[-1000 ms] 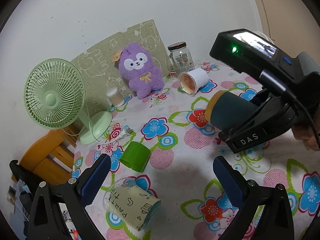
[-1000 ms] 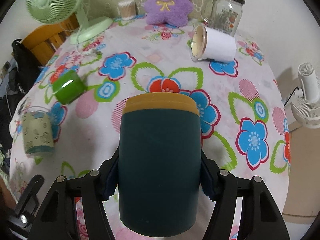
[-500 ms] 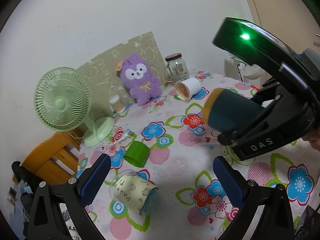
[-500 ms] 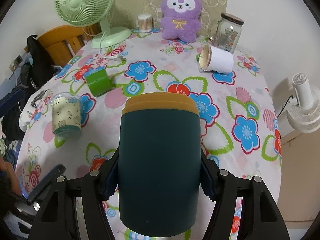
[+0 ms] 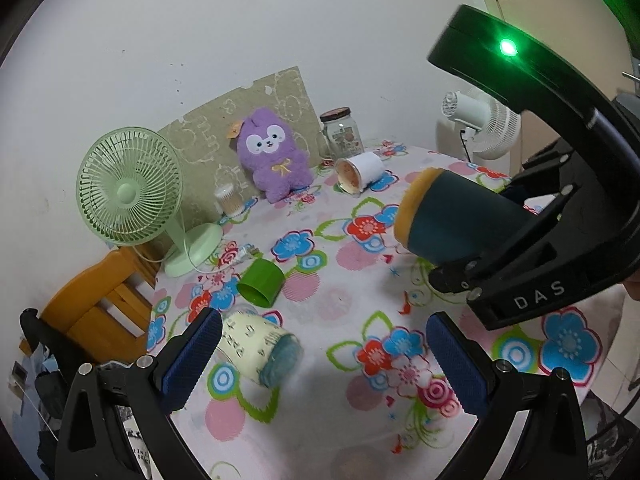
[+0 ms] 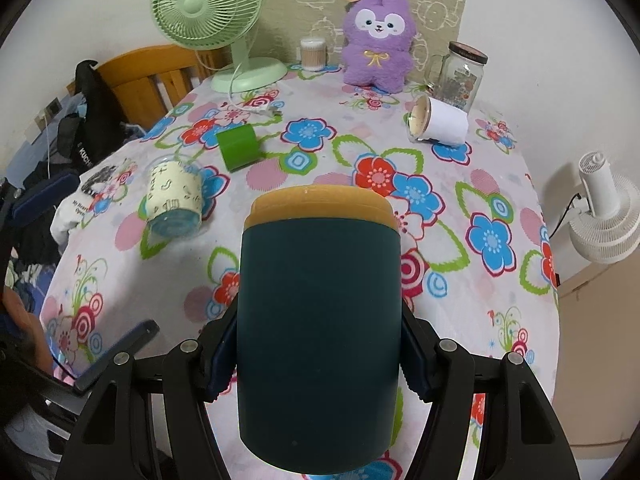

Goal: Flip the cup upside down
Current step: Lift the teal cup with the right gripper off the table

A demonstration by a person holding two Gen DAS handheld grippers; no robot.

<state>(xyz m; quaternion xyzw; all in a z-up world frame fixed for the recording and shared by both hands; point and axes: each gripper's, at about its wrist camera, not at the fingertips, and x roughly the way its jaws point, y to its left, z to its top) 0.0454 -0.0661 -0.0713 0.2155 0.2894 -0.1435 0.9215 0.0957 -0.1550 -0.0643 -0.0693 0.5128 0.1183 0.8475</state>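
Note:
My right gripper [image 6: 320,364] is shut on a dark teal cup with a yellow rim [image 6: 318,320] and holds it in the air above the flowered tablecloth [image 6: 460,300], rim pointing away from me. In the left wrist view the same cup [image 5: 456,220] lies nearly level, rim to the left, clamped in the right gripper [image 5: 472,256]. My left gripper [image 5: 320,356] is open and empty, low over the near side of the table. A cream printed cup [image 5: 256,352] lies on its side just past my left finger.
A green cup [image 5: 262,282] and a white cup [image 5: 360,172] lie on their sides on the table. A green fan [image 5: 132,188], a purple plush [image 5: 274,156], a glass jar [image 5: 342,132] and a cotton-swab tub [image 5: 230,200] stand at the back. A wooden chair [image 5: 92,308] stands left, a white fan [image 6: 604,216] right.
Both grippers have risen and pulled back from the table, so more of it shows. The right gripper still holds the teal cup; the left has stayed open.

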